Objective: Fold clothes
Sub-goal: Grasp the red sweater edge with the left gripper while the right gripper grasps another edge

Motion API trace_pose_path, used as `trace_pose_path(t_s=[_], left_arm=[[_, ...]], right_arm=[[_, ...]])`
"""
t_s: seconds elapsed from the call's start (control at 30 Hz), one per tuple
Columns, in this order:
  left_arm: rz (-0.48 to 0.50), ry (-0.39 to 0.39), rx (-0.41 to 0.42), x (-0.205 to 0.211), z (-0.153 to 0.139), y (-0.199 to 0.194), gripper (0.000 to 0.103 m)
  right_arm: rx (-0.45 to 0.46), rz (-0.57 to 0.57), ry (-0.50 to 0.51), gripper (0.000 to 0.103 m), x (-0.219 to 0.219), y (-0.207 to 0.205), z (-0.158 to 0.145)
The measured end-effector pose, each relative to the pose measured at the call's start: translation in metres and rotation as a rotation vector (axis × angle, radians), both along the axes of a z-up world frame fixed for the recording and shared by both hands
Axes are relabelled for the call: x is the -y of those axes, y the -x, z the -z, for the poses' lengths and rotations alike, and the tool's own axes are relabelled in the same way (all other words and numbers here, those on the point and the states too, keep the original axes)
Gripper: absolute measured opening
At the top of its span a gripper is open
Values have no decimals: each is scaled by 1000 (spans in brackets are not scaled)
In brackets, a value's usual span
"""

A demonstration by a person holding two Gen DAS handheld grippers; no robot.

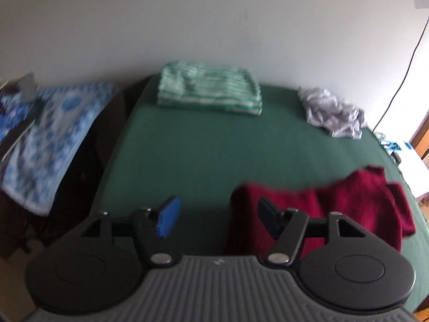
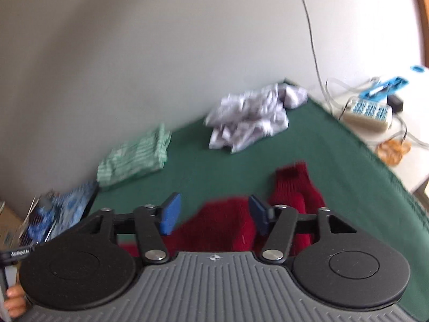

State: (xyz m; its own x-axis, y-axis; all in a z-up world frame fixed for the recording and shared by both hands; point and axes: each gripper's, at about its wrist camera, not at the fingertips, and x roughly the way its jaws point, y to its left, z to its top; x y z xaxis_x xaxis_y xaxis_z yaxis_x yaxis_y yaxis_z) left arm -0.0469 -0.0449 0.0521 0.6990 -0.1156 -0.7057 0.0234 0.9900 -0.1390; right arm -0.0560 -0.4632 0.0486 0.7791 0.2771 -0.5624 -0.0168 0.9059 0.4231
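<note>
a dark red knitted sweater (image 1: pixel 356 201) is lying on the near right part of the green-covered worktop (image 1: pixel 201 147), partly doubled over, with one cuffed sleeve (image 2: pixel 295 179) reaching toward the far side. the left tongs (image 1: pixel 217 216) are hovering above the near edge of the cloth with their blue pads (image 1: pixel 169 217) standing well apart and nothing between them; the sweater's left edge is showing just behind the right-hand pad. the right tongs (image 2: pixel 211 216) are hanging over the sweater's middle, likewise spread wide and gripping nothing, the red knit showing below the gap. at the far edge against the pale wall a folded green-and-white striped garment (image 1: pixel 209 91) is resting, and to its right, well apart, a crumpled white garment (image 1: pixel 332 112) is lying in a heap. off the worktop's left side a blue patterned cloth (image 1: pixel 48 139) is draping over something dark. to the right a white power strip (image 2: pixel 370 112) with cables is sitting on a pale surface. both views are blurring slightly.
</note>
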Motion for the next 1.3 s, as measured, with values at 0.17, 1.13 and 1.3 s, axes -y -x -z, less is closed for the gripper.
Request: trace_pose_path(t_s=[0.17,1.13,1.3], left_arm=[[154,27,-119,7,29,64,91],[-16,-103,0,17,21,51,69],[-23,53,-95,-13,57,70,92]], right_arm=[[-194,-115,88,71,-5,26,58],[-112,-217,-6,60,-38,30,12],[-270,-260,-41,60,-74,32,55]])
